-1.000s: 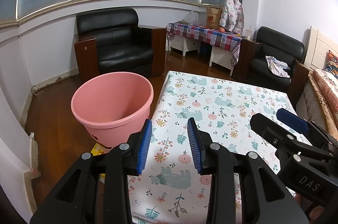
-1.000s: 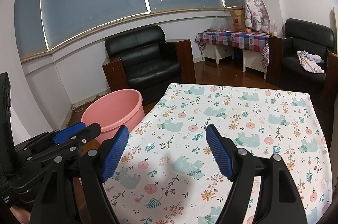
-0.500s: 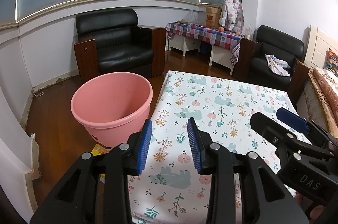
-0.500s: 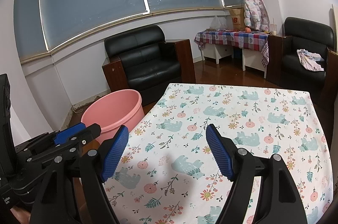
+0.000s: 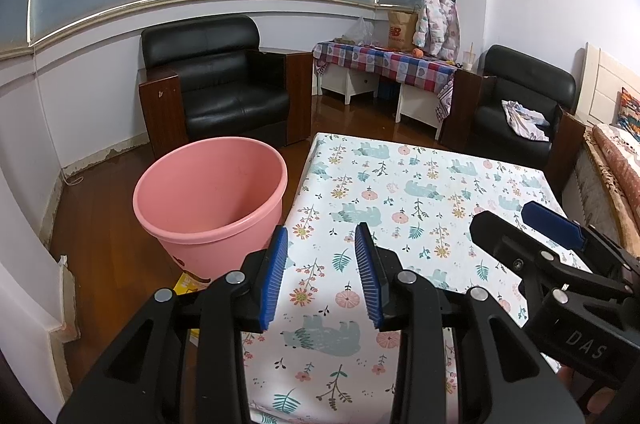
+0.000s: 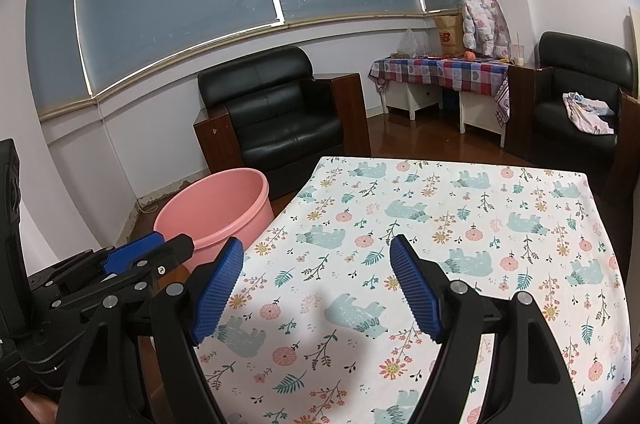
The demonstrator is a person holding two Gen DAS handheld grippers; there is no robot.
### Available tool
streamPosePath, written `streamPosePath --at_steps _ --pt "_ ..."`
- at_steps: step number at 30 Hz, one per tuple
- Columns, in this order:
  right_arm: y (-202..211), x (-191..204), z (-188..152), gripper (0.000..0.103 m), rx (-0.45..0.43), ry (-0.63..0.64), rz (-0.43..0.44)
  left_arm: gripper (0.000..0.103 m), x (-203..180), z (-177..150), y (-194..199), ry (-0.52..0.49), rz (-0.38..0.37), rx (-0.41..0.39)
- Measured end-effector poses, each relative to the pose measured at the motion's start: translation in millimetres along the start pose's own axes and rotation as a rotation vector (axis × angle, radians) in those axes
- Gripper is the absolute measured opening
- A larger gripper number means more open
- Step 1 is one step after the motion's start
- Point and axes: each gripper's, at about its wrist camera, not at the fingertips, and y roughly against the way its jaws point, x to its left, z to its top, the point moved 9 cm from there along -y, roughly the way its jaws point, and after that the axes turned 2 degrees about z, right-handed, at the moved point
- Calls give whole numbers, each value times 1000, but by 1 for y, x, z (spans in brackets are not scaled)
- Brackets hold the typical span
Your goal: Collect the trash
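1. The left gripper (image 5: 322, 278) is nearest; its jaws stand partly apart with nothing between the blue pads (image 5: 273, 278), over the near edge of the table.
2. The right gripper (image 6: 316, 290) is beside it, with jaws wide apart and also holding nothing.
3. Under both lies the table (image 5: 420, 184) with a bear-and-flower cloth. I see no trash on it, so I cannot give the place of any trash piece, nor its direction or long axis.
4. The pink bucket (image 5: 212, 202) stands upright on the floor, just beside the left edge of the table, mouth up. It looks empty inside.
5. A yellow thing (image 5: 188, 284) lies on the floor beside the bucket's base; I cannot tell if it is trash.
6. Risk: a small piece hidden below the 2 grippers may be missed, or a reach toward the floor may bump the bucket.
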Motion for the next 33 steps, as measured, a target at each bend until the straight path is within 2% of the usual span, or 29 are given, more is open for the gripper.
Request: streamPosePath --at_steps 33 --pt "-2 1 -2 74 3 -1 1 35 -2 -2 0 -6 3 7"
